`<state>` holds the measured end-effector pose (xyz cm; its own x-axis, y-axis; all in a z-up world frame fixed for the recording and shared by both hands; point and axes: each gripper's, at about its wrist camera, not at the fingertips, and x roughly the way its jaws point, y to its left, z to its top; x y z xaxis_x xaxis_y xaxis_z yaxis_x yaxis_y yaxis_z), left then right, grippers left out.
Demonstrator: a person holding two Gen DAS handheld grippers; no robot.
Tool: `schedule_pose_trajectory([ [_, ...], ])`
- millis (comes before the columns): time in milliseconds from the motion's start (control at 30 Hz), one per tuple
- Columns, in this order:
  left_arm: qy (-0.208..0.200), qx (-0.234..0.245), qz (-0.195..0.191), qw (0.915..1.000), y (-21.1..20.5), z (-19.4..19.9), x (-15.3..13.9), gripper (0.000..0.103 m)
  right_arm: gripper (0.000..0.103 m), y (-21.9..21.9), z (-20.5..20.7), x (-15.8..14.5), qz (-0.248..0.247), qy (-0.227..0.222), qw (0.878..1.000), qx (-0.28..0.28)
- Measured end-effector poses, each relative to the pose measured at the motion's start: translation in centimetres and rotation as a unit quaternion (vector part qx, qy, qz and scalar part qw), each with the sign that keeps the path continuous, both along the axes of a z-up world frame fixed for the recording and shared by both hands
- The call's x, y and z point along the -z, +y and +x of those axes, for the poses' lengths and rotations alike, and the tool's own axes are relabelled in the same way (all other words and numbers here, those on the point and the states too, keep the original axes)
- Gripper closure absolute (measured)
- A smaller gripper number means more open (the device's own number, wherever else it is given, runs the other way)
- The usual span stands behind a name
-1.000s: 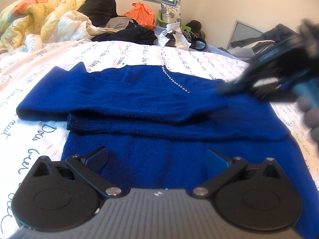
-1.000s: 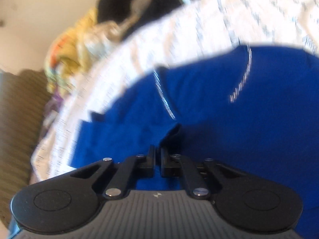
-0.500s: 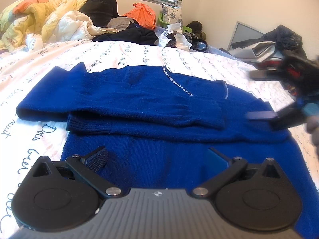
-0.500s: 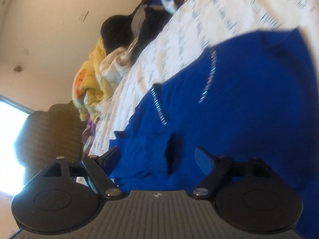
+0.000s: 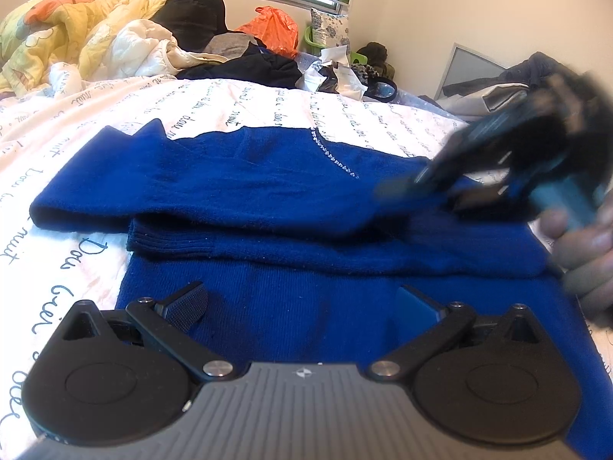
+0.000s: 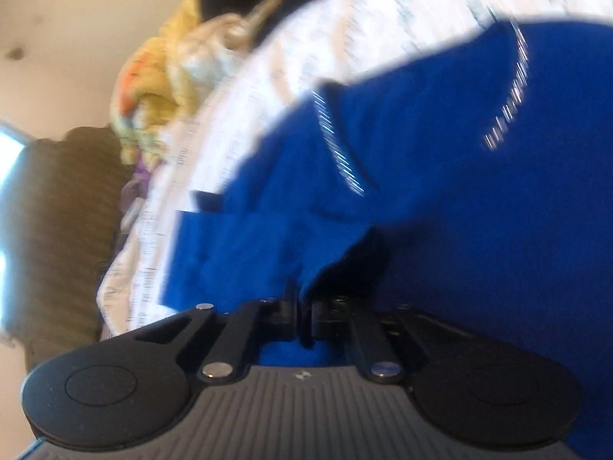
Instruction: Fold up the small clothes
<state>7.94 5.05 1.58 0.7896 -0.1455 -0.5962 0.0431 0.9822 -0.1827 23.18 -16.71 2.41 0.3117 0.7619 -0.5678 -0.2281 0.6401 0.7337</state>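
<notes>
A royal-blue knit sweater (image 5: 268,191) with a row of small rhinestones (image 5: 333,159) lies on the bed, both sleeves folded across its chest. My left gripper (image 5: 302,303) hovers open just above the sweater's lower body, nothing between its fingers. My right gripper (image 6: 304,306) is shut on a fold of the blue sweater (image 6: 440,176) near a sleeve end. In the left wrist view the right gripper (image 5: 402,188) shows blurred at the right edge of the sweater, held by a person's hand (image 5: 586,245).
The bed has a white cover (image 5: 237,103) printed with script. Behind it lie a yellow quilt (image 5: 61,34), a black cap (image 5: 191,11), an orange bag (image 5: 274,28) and dark clothes (image 5: 253,65). A brown headboard (image 6: 65,230) stands at the left in the right wrist view.
My right gripper opened, drew back to the sweater's right edge, then came in again and shut on the blue fabric. The left gripper has stayed still and open.
</notes>
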Motion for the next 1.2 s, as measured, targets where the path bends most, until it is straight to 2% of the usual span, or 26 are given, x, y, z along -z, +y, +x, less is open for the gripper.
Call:
schedule_pose_trajectory([
  [133,-0.001,0.000,-0.005,1.0000,0.2,-0.1,0.0,0.000,0.098,-4.6,-1.3,-5.1,0.029,-0.061,0.998,0.007],
  [167,-0.002,0.000,-0.007,1.0000,0.2,0.0,0.0,0.000,0.098,-6.4,-1.6,-6.2,0.022,-0.075,0.997,0.015],
  [233,-0.003,0.000,-0.012,0.9999,0.4,0.0,0.0,0.000,0.098,-9.7,-2.0,-7.2,-0.025,-0.094,0.995,0.035],
  [333,-0.003,0.000,-0.014,0.9999,0.3,0.1,0.0,0.000,0.097,-13.9,-1.4,-5.4,-0.108,-0.064,0.990,0.070],
  [400,-0.002,0.000,-0.009,1.0000,0.2,0.1,0.0,0.000,0.096,-15.5,-1.3,-3.2,-0.169,-0.049,0.979,0.102],
  [467,-0.006,-0.001,-0.008,1.0000,0.3,0.0,-0.3,0.000,0.095,-16.2,-1.3,-1.2,-0.165,-0.027,0.980,0.112],
  [567,-0.042,-0.012,-0.007,0.9990,1.7,-0.1,-2.6,0.000,0.091,-16.6,-2.1,-1.2,-0.139,-0.043,0.979,0.142],
  [633,-0.062,-0.040,-0.019,0.9971,3.8,1.1,-4.3,0.000,0.081,-17.6,-2.5,-2.1,-0.136,-0.067,0.974,0.170],
  [667,-0.055,-0.054,-0.019,0.9968,4.8,2.4,-4.8,0.000,0.060,-18.1,-2.5,-2.3,-0.141,-0.075,0.969,0.187],
  [700,-0.039,-0.063,-0.017,0.9971,5.6,4.0,-4.9,0.000,0.030,-18.5,-2.4,-2.4,-0.151,-0.081,0.964,0.203],
  [733,-0.016,-0.071,-0.014,0.9972,6.4,6.0,-4.8,0.000,0.022,-18.5,-1.8,-2.4,-0.161,-0.082,0.961,0.212],
  [800,0.027,-0.093,-0.009,0.9952,7.8,9.5,-3.7,0.004,0.020,-18.4,-0.9,-1.4,-0.162,-0.069,0.964,0.201],
  [833,0.049,-0.100,-0.008,0.9937,8.2,11.0,-3.1,0.011,0.020,-18.0,-0.3,-0.9,-0.161,-0.060,0.966,0.195],
  [900,0.085,-0.083,-0.009,0.9929,8.1,13.1,-2.1,0.030,0.021,-16.6,0.1,-0.7,-0.177,-0.078,0.964,0.185],
  [933,0.084,-0.077,0.007,0.9934,7.6,13.5,-1.9,0.036,0.022,-15.8,0.1,-0.8,-0.195,-0.088,0.961,0.177],
  [967,0.076,-0.070,0.031,0.9941,6.9,13.5,-1.9,0.058,0.039,-14.9,0.1,-1.0,-0.223,-0.097,0.956,0.165],
  [1000,0.074,-0.062,0.054,0.9938,6.2,13.6,-2.0,0.074,0.075,-14.1,0.0,-1.3,-0.260,-0.111,0.947,0.152],
  [1033,0.067,-0.062,0.083,0.9924,5.5,13.7,-2.1,0.094,0.083,-14.0,-0.1,-1.5,-0.278,-0.119,0.942,0.144],
  [1067,0.056,-0.066,0.106,0.9906,5.0,13.5,-2.2,0.095,0.094,-14.7,-0.2,-1.9,-0.257,-0.122,0.948,0.141],
  [1100,0.046,-0.067,0.121,0.9893,4.8,13.4,-2.2,0.095,0.095,-15.5,-0.6,-2.4,-0.241,-0.128,0.950,0.150],
  [1133,0.046,-0.065,0.136,0.9875,4.6,13.3,-1.8,0.095,0.095,-16.2,-0.8,-2.6,-0.240,-0.134,0.948,0.163],
  [1200,0.032,-0.052,0.181,0.9815,3.6,12.7,-1.0,0.093,0.099,-17.4,-0.6,-1.6,-0.246,-0.110,0.945,0.183],
])
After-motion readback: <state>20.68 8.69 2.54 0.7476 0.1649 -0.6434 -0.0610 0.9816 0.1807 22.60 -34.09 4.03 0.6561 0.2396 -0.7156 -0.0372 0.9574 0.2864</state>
